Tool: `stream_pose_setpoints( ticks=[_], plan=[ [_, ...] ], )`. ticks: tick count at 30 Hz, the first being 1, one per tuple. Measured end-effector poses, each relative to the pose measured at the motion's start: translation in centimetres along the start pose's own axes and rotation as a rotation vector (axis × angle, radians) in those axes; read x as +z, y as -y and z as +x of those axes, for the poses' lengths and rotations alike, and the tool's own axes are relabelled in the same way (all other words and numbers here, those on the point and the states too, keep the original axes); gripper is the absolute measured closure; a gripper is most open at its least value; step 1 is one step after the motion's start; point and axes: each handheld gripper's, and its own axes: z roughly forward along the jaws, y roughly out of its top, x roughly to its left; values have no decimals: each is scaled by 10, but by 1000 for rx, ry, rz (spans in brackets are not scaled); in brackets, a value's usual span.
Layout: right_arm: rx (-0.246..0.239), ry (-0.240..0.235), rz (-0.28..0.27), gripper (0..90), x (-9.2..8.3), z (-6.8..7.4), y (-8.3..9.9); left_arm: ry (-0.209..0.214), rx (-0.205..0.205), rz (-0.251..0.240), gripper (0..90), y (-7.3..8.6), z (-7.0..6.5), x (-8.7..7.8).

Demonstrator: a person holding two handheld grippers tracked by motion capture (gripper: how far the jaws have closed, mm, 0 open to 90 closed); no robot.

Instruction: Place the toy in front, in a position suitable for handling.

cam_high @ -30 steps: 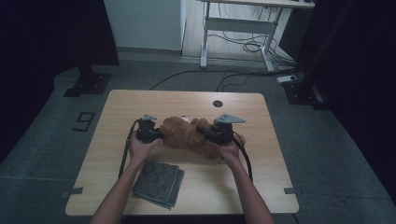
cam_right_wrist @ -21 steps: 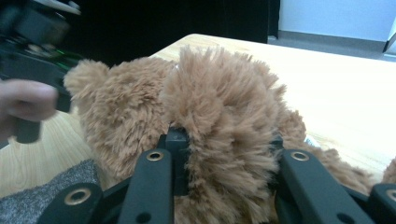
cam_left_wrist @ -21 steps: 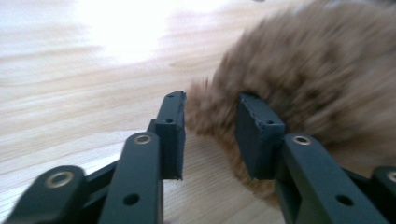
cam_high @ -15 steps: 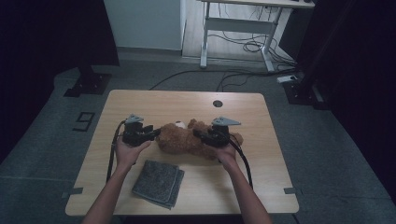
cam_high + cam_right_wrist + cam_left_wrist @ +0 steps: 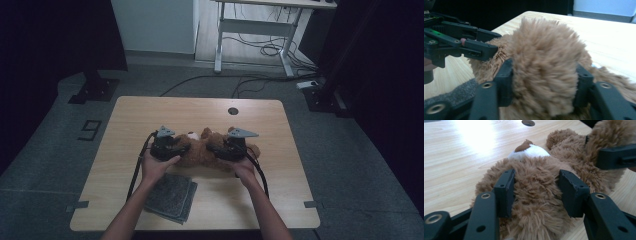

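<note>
A brown plush bear (image 5: 197, 150) lies on its back across the middle of the wooden table (image 5: 200, 110). My left gripper (image 5: 182, 150) reaches in from the bear's left end; in the left gripper view its jaws (image 5: 536, 192) flank the furry head (image 5: 536, 167) below the white snout. My right gripper (image 5: 212, 146) comes from the right, its jaws (image 5: 544, 82) standing round a thick furry part of the bear (image 5: 544, 50). Both pairs of jaws have just been opening, with the bear between them and fur brushing the pads. The left gripper (image 5: 487, 42) also appears in the right gripper view.
A folded grey cloth (image 5: 170, 196) lies near the table's front edge, below my left hand, and shows again as a grey edge (image 5: 454, 96). A round cable hole (image 5: 233, 111) sits at the back of the table. A white desk frame and cables stand beyond.
The bear went from a bunched shape between the grippers to lying stretched on the table. My left gripper swung out left, then back to the bear. Both grippers' jaws stand wider.
</note>
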Motion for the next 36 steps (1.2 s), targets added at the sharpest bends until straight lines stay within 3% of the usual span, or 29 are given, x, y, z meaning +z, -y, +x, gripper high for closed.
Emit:
stream_pose_setpoints(
  ticks=[3, 8, 12, 14, 17, 24, 26, 27, 28, 29, 36],
  plan=[
    [-2, 28, -2, 336, -13, -2, -2, 2, -11, 6, 488, 4, 2, 1],
    [-56, 106, 23, 224, -35, -4, -2, 9, -15, 7, 487, 9, 2, 0],
    [-40, 114, 3, 221, -48, -6, 2, 0, -17, 4, 487, 12, 2, 0],
    [-14, 130, -24, 214, -63, -15, 4, 3, -23, -4, 487, 15, 2, -1],
    [27, 167, -14, 198, -76, -28, 10, 1, -21, -6, 487, 15, 1, -1],
    [75, 192, 6, 191, -81, -46, 35, -2, -20, -26, 482, 18, 1, -2],
    [102, 195, 21, 229, -78, -53, 44, -8, -15, -38, 481, 22, -1, -4],
    [119, 169, 2, 364, -76, -58, 52, -9, -15, -48, 480, 24, -2, -4],
    [119, 169, 2, 364, -76, -58, 52, -9, -15, -48, 480, 24, -2, -4],
    [129, 141, -8, 428, -77, -60, 56, -8, -21, -54, 479, 25, -2, -4],
    [166, 99, -4, 549, -81, -59, 62, 3, -25, -32, 465, 21, -3, -7]
  ],
)
